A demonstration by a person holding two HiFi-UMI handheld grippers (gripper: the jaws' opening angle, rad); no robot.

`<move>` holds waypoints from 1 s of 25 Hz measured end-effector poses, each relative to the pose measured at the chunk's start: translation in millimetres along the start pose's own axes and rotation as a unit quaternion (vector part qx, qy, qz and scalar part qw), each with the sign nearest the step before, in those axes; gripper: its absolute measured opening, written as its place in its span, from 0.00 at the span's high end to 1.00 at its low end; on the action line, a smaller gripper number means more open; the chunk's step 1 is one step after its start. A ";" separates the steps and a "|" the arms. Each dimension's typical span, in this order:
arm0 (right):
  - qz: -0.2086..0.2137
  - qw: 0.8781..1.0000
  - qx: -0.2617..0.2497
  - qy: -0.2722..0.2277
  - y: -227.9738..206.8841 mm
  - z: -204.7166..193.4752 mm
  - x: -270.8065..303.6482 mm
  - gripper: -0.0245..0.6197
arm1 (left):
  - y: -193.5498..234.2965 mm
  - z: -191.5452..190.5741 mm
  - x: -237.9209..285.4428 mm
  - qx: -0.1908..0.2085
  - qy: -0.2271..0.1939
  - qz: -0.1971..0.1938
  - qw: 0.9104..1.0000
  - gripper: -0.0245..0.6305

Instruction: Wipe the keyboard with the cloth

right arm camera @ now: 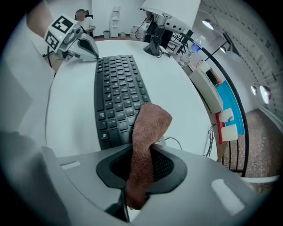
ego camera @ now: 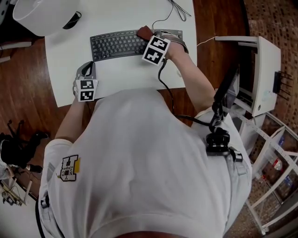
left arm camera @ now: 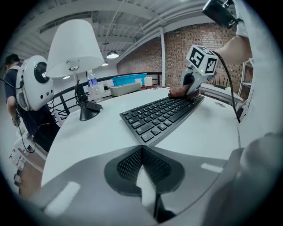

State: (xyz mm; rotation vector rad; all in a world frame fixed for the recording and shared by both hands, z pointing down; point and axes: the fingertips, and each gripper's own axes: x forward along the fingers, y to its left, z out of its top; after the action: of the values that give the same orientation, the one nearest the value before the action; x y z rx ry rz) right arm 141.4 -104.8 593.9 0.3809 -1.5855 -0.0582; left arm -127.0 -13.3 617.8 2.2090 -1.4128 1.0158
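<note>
A black keyboard [ego camera: 118, 44] [left arm camera: 161, 115] [right arm camera: 117, 99] lies across the white table [ego camera: 125, 76]. My right gripper [ego camera: 146, 35] [right arm camera: 141, 152] points steeply down over the keyboard's right end, shut on a brown cloth [ego camera: 144, 32] [right arm camera: 148, 132]. The cloth hangs out past the jaws onto the keys there. My left gripper [ego camera: 88, 66] [left arm camera: 142, 152] is shut with nothing in it, low over the table near the keyboard's front left corner. In the left gripper view the right gripper [left arm camera: 191, 89] shows at the keyboard's far end.
A white lamp [ego camera: 44, 16] [left arm camera: 75, 48] stands on its dark base [left arm camera: 88, 110] at the table's far left, a water bottle [left arm camera: 93, 88] behind it. Thin cables [ego camera: 174, 9] trail off the far edge. A white cabinet [ego camera: 263, 74] stands to the right of the table.
</note>
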 end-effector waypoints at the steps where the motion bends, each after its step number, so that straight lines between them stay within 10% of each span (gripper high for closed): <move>1: 0.003 1.000 -0.002 0.000 11.8 -2.9 -2.3 0.85 | 0.0 0.1 -0.6 0.000 -0.001 -0.001 1.000 0.96; 11: 0.050 0.998 -0.025 0.006 107.2 -25.1 -16.7 0.85 | -0.5 2.1 -3.0 0.011 -0.010 -0.013 1.000 0.96; 20: -0.028 0.998 -0.004 -0.049 -23.4 52.0 -17.4 0.85 | -2.3 -1.0 -0.6 0.004 -0.007 -0.020 1.000 0.96; 25: -0.005 0.998 -0.034 -0.043 -22.6 83.2 7.1 0.85 | -1.6 -0.4 0.8 0.000 -0.011 -0.016 1.000 0.96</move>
State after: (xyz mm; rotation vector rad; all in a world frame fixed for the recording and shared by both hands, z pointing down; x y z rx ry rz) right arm 64.6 -144.4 589.7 0.3359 -1.6613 -0.1372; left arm -125.4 -12.9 618.9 2.2421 -1.3816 0.9833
